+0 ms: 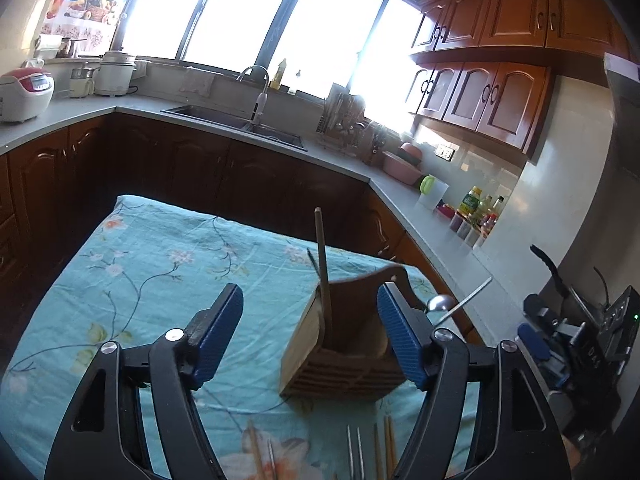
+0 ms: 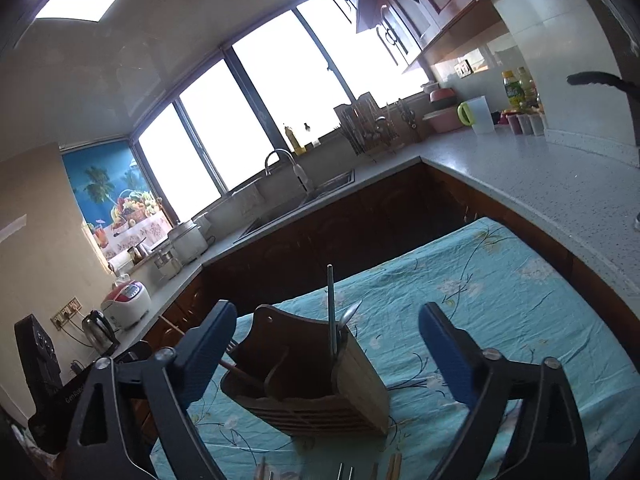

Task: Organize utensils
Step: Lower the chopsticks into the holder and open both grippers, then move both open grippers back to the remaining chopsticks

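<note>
Nearest the lens in the left wrist view, the left tongs stand wide open, blue pads well apart and holding nothing. Along the bottom edge between them lie loose utensils on the floral cloth that covers the tabletop: a fork with its tines pointing away, wooden chopsticks just beside it, and another chopstick further left. Just beyond these stands the wooden utensil holder, upright, with slotted sides and a raised curved back. A wooden chopstick rises out of it, leaning slightly. Past the right pad a metal spoon shows bowl and thin handle slanting up to the right; whether it rests in the holder is unclear from here.

From the right wrist view, the right tongs are likewise spread wide and hold nothing. The holder sits between the pads, with a straight metal handle standing in its right compartment beside a spoon bowl, and a reddish stick lying slanted in the left one.

Farther back, past the tabletop's far edge, run dark wooden cabinets, a grey counter with a sink and faucet, and bright windows.
</note>
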Action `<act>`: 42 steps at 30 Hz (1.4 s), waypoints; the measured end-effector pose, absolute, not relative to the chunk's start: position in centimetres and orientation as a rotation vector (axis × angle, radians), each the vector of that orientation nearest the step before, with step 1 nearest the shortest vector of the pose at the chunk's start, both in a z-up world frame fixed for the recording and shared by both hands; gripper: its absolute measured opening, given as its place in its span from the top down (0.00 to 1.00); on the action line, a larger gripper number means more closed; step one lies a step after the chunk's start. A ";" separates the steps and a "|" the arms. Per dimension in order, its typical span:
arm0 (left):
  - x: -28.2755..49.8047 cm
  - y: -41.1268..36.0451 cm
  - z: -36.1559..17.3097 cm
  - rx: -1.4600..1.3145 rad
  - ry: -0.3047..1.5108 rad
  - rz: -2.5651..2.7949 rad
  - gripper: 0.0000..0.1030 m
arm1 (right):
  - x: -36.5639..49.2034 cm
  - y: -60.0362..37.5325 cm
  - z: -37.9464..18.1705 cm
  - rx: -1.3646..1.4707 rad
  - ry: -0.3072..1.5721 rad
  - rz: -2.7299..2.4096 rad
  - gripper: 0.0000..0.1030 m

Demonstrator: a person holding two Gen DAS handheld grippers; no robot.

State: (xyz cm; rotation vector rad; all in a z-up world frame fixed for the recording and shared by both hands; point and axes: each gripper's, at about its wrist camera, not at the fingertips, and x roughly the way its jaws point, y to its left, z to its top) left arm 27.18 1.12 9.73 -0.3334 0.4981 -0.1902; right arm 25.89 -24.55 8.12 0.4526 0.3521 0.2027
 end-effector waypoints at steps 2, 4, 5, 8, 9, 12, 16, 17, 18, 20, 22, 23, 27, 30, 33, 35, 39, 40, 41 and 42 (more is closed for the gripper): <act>25.9 1.3 9.2 -0.324 0.507 -0.177 0.25 | 24.9 -24.6 8.1 0.442 0.346 0.196 0.07; 24.4 1.6 8.5 -0.318 0.519 -0.170 0.25 | 23.8 -24.5 7.9 0.430 0.348 0.191 0.07; 23.8 1.6 8.2 -0.316 0.521 -0.166 0.24 | 23.1 -24.5 7.6 0.419 0.352 0.185 0.07; 21.8 2.2 6.8 -0.316 0.540 -0.148 0.24 | 21.6 -24.2 6.7 0.380 0.364 0.169 0.07; 21.2 2.3 6.3 -0.317 0.548 -0.145 0.24 | 21.1 -24.1 6.1 0.365 0.373 0.162 0.07; 19.5 2.9 4.8 -0.309 0.580 -0.127 0.24 | 19.8 -24.0 4.6 0.352 0.417 0.154 0.07; 17.6 3.5 2.4 -0.317 0.634 -0.114 0.24 | 18.1 -24.2 2.6 0.357 0.459 0.145 0.07; 17.4 3.6 2.1 -0.318 0.641 -0.113 0.24 | 17.8 -24.2 2.1 0.358 0.472 0.142 0.07; 17.2 3.6 1.7 -0.320 0.650 -0.110 0.24 | 17.4 -24.3 1.8 0.361 0.482 0.139 0.07; 16.7 3.7 1.0 -0.320 0.666 -0.101 0.24 | 16.8 -24.4 0.9 0.373 0.504 0.134 0.07; 16.3 3.8 0.4 -0.328 0.684 -0.096 0.24 | 16.3 -24.5 0.2 0.372 0.515 0.129 0.07; 16.1 3.8 0.1 -0.333 0.691 -0.097 0.24 | 16.1 -24.4 -0.2 0.368 0.524 0.122 0.07; 15.8 3.2 -0.8 -0.312 0.719 -0.099 0.24 | 15.3 -24.2 -1.3 0.374 0.549 0.118 0.07; 15.8 2.7 -1.1 -0.297 0.732 -0.104 0.24 | 15.1 -23.8 -1.8 0.361 0.562 0.122 0.07; 16.1 2.5 -1.2 -0.285 0.740 -0.104 0.24 | 15.0 -23.2 -1.9 0.351 0.567 0.129 0.07; 16.4 2.5 -1.2 -0.283 0.744 -0.102 0.24 | 15.2 -23.1 -1.9 0.349 0.570 0.132 0.07; 17.2 2.5 -1.4 -0.279 0.765 -0.094 0.24 | 15.7 -22.8 -2.0 0.344 0.580 0.138 0.07; 17.5 2.5 -1.5 -0.278 0.769 -0.093 0.24 | 15.8 -22.7 -2.1 0.343 0.583 0.140 0.08; 17.7 2.5 -1.6 -0.278 0.773 -0.092 0.24 | 16.0 -22.6 -2.1 0.340 0.588 0.141 0.08; 18.0 2.5 -1.6 -0.277 0.778 -0.089 0.24 | 16.2 -22.4 -2.2 0.337 0.591 0.143 0.08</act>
